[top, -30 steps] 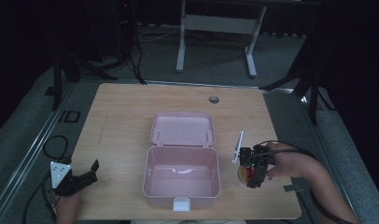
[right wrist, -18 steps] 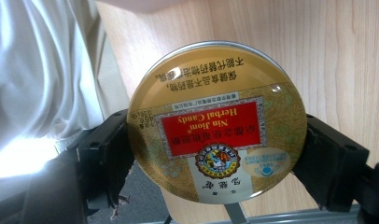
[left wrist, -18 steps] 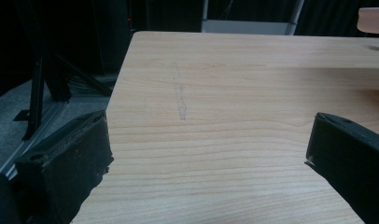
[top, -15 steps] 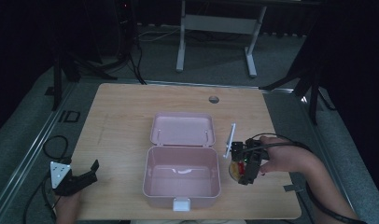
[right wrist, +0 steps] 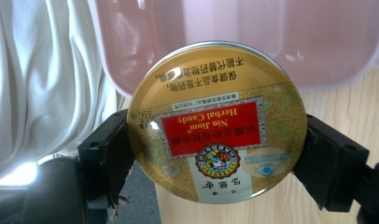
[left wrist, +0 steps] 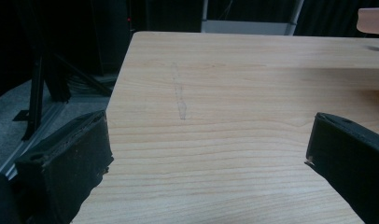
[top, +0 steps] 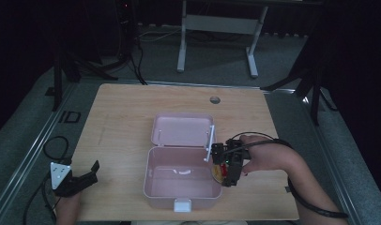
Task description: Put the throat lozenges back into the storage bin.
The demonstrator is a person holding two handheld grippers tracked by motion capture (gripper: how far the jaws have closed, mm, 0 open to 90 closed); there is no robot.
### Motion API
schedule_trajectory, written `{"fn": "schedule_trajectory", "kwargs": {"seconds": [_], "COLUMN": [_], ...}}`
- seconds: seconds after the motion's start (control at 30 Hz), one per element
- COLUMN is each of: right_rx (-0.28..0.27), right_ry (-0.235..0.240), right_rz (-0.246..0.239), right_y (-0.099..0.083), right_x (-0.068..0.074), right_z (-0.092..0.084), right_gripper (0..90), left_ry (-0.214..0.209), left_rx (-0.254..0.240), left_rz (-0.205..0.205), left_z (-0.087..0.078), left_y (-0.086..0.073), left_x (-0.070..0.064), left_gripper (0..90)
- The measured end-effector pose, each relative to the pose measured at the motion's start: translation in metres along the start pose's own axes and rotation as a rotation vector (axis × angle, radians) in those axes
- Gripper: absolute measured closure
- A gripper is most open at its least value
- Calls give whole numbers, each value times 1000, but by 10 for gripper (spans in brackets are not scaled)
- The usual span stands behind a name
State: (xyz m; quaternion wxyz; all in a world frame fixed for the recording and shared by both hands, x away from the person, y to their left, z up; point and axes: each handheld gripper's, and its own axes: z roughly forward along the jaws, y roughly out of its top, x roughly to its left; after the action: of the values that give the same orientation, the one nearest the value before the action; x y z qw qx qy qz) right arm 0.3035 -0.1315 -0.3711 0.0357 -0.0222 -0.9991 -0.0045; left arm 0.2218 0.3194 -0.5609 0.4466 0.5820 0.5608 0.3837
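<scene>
A round gold candy tin (right wrist: 215, 121) with a red label is clamped flat between the black jaws of my right gripper (right wrist: 215, 154). In the high view the right gripper (top: 224, 169) holds the tin (top: 217, 173) at the right rim of the open pink box (top: 153, 187). The box's lid (top: 181, 130) lies flat behind it. In the right gripper view the pink box wall (right wrist: 239, 32) stands just beyond the tin. My left gripper (top: 85, 177) rests at the table's front left corner, and its jaws stand wide apart over bare wood (left wrist: 225, 93).
A small white piece (top: 181, 172) lies on the box floor. A thin white rod (top: 209, 140) stands by the lid's right edge. A round hole (top: 215, 100) marks the tabletop at the back. White cloth (right wrist: 43, 79) hangs at the left of the right gripper view.
My right gripper has moved left with the tin, from the bare table to the box's right rim. The left gripper has stayed put.
</scene>
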Motion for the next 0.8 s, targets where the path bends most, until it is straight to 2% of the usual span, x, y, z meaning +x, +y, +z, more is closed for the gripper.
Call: {"fn": "schedule_trajectory", "kwargs": {"seconds": [0.43, 0.8], "right_rx": [0, 24], "right_ry": [12, 28], "right_rz": [-85, -91], "right_y": [38, 47], "right_x": [6, -3], "right_z": [12, 43], "right_gripper": [201, 201], "left_ry": [-3, -4], "left_rx": [0, -1], "left_rz": [1, 2], "left_z": [0, 0], "left_y": [0, 0], "left_x": [0, 0], "left_gripper": [4, 4]}}
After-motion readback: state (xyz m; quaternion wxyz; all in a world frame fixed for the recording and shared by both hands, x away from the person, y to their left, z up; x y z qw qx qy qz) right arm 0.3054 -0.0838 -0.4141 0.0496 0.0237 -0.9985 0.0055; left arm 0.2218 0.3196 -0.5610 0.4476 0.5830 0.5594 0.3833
